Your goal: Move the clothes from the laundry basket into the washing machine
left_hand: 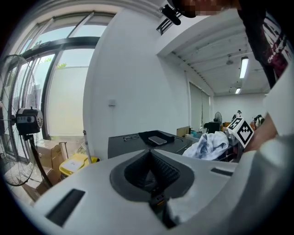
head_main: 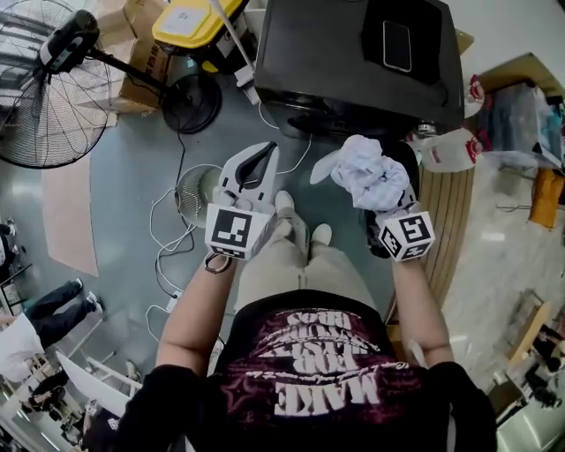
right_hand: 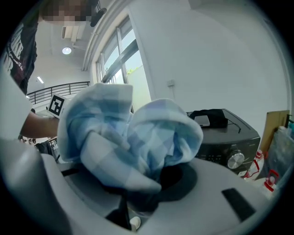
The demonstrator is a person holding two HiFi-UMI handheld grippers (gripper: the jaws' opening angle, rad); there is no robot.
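My right gripper (head_main: 378, 196) is shut on a bunched light blue and white checked cloth (head_main: 369, 173), which fills most of the right gripper view (right_hand: 131, 137) and hides the jaws. My left gripper (head_main: 257, 157) is shut with nothing in it; its pads meet in the left gripper view (left_hand: 150, 155). Both hang at waist height in front of the black washing machine (head_main: 327, 62), whose top is closed. The held cloth (left_hand: 209, 144) also shows at the right of the left gripper view. No laundry basket can be made out.
A phone (head_main: 397, 45) lies on a dark cloth on the washer's top, with glasses (left_hand: 131, 137) beside it. A standing fan (head_main: 53, 88) is at the left, and a yellow-lidded bin (head_main: 190, 19) and cardboard boxes at the back left. Cables (head_main: 168, 238) trail on the floor, and a wooden bench (head_main: 450, 212) is at the right.
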